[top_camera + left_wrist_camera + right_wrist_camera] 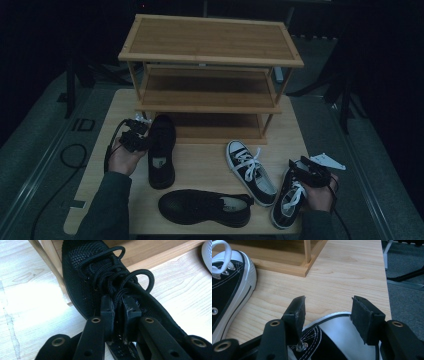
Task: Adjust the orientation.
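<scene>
So the setup is a light wooden table (pixel 205 167) in a pretty dark room, with grey carpeted floor around it and some black stand legs off to the sides. A black cable loops on the floor out past the left gripper. At the far end of the table, beyond both grippers, sits a bamboo shoe rack (pixel 210 55) with three shelves, all bare wood.

Shoe count: four total, so two pairs. Two black mesh ones and two black-and-white canvas sneakers.

Left gripper (pixel 134 136) is clamped on the laces and tongue of the upright black mesh shoe (pixel 161 150). In the left gripper view the jaws are pinched nearly together with the black lace loops bunched right at the pads, and the shoe's toe points away toward the rack's leg. The second black mesh shoe (pixel 205 207) lies sideways, nearer the person, between the two grippers.

Right gripper (pixel 310 172) has its jaws spread and is sitting over the toe end of one canvas sneaker (pixel 289 197), pads not pressing on it as far as I can see. The other canvas sneaker (pixel 250 171) is just beside it, toward the left gripper's side.
</scene>
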`<state>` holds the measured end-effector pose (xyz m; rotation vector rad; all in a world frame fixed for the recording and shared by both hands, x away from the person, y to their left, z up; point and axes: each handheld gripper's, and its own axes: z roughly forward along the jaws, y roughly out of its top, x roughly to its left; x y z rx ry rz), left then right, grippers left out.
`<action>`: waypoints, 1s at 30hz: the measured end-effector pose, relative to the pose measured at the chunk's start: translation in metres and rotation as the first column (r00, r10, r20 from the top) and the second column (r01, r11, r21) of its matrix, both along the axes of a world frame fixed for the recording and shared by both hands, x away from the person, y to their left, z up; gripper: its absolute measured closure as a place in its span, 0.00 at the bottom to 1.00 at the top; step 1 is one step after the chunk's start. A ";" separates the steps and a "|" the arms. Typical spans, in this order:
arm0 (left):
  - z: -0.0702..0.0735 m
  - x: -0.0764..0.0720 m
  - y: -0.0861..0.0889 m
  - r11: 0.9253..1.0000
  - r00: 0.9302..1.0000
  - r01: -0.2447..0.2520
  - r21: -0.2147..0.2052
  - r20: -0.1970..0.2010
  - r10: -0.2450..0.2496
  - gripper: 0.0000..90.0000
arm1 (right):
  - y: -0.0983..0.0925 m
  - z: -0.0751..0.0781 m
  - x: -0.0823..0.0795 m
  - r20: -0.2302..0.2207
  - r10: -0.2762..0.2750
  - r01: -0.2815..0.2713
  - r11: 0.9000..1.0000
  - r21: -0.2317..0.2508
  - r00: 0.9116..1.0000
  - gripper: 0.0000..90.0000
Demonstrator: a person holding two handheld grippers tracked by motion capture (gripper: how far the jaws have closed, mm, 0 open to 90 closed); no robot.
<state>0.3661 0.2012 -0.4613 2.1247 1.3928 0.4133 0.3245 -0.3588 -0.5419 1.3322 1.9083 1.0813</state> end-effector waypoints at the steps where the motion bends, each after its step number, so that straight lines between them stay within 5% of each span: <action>1: -0.001 -0.002 -0.001 1.000 1.000 -0.006 0.003 0.003 0.006 0.89 | 0.000 0.000 0.000 0.000 0.000 0.000 1.000 0.000 1.000 0.50; 7: -0.002 -0.017 -0.001 0.999 1.000 -0.011 -0.033 0.006 0.011 0.84 | 0.000 0.000 0.000 0.000 0.001 -0.001 1.000 0.000 1.000 0.50; 15: -0.009 -0.035 0.002 1.000 1.000 0.005 -0.008 -0.005 -0.005 0.84 | 0.000 0.000 0.000 0.001 -0.001 0.001 1.000 0.000 1.000 0.50; 19: -0.009 -0.037 0.005 1.000 1.000 0.017 -0.005 0.000 -0.017 0.96 | 0.000 0.000 0.000 0.002 -0.001 0.001 1.000 -0.001 1.000 0.50; 30: -0.007 -0.040 0.031 0.999 1.000 -0.028 0.021 0.009 0.028 0.97 | 0.000 0.000 0.000 0.002 -0.001 0.001 1.000 0.000 1.000 0.50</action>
